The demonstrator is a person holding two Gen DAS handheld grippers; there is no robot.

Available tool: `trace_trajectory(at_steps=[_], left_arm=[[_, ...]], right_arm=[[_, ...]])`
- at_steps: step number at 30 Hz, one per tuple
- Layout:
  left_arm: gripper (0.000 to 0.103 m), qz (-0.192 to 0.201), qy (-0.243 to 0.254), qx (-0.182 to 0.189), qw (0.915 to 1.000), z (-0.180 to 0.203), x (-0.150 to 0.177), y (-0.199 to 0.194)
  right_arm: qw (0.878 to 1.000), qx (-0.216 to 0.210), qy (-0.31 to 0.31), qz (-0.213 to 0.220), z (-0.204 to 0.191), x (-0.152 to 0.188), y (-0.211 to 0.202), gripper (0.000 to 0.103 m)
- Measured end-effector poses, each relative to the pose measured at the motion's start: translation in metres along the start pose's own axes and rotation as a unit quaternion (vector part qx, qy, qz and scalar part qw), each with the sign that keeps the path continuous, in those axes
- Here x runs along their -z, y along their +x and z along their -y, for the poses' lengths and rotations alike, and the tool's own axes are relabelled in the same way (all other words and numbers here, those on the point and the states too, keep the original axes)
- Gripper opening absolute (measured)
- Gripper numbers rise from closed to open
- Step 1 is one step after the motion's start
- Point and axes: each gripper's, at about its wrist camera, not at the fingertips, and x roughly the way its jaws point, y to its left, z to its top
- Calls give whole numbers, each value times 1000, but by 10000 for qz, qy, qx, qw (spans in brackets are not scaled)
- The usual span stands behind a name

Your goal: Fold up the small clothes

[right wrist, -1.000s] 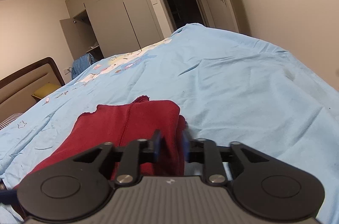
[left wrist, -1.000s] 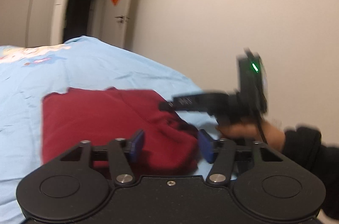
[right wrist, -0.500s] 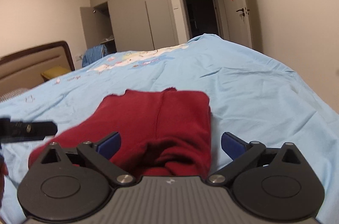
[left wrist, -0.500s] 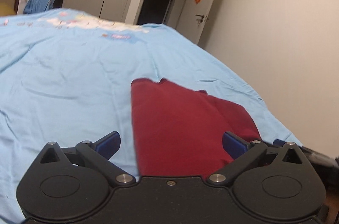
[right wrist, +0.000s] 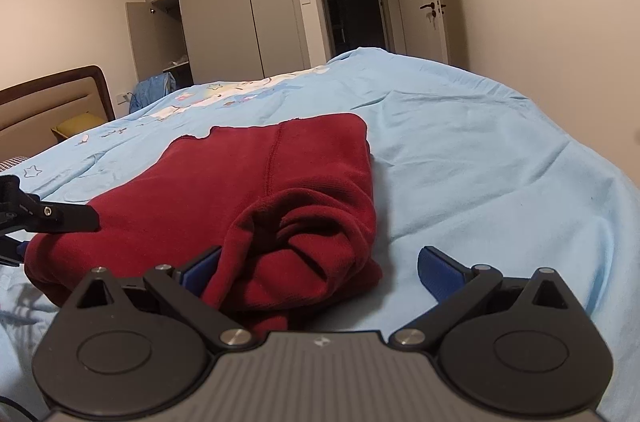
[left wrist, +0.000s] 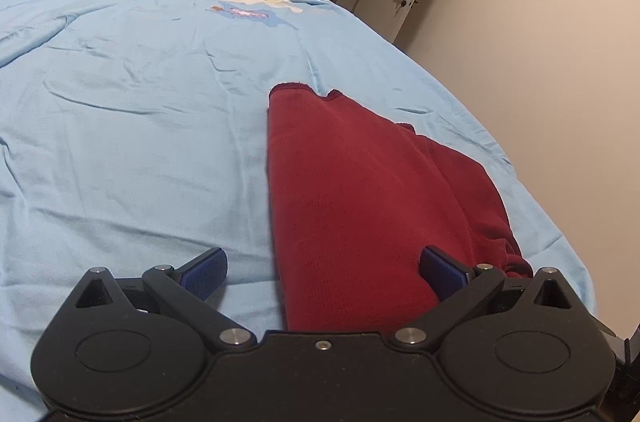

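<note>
Lying folded on the bed (left wrist: 140, 142), the garment (left wrist: 360, 190) is ungripped. Left tool (left wrist: 322, 272) and right tool (right wrist: 320, 272) both stand spread wide, holding nothing.

My left gripper (left wrist: 323, 272) is matte black, with blue ribbed finger pads (left wrist: 205, 273) and silver pivot screws. My right gripper (right wrist: 320, 272) matches it (though its centre plate is grey and ridged).

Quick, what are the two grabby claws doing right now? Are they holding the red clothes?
Left gripper: jaws open, holding nothing, over the near edge of the red garment.
Right gripper: jaws open, holding nothing, at the garment's bunched end.
</note>
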Motion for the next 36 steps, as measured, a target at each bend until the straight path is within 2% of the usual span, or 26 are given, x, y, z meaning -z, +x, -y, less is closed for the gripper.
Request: trace_trajectory(at_steps=[14, 17, 21, 25, 28, 33, 36], left_arm=[[102, -47, -200, 106, 9997, -7, 6, 3], [103, -19, -235, 149, 9996, -10, 8, 4], [103, 11, -236, 191, 9995, -12, 9, 5], [103, 19, -225, 200, 9995, -13, 10, 5], [103, 13, -228, 203, 9995, -13, 10, 5], [103, 10, -221, 185, 9996, -12, 10, 5], [103, 10, -211, 163, 9996, -11, 10, 5]], right_arm=[[9999, -3, 154, 20, 1, 2, -2, 103], [9987, -271, 430, -10, 8, -4, -7, 103], [9918, -596, 1109, 204, 27, -16, -10, 103], [9850, -530, 1634, 145, 46, -33, 10, 103], [9842, -509, 1684, 206, 52, -46, 27, 103], [9921, -341, 1181, 265, 39, -62, 47, 90], [9960, -301, 798, 263, 23, -63, 53, 75]])
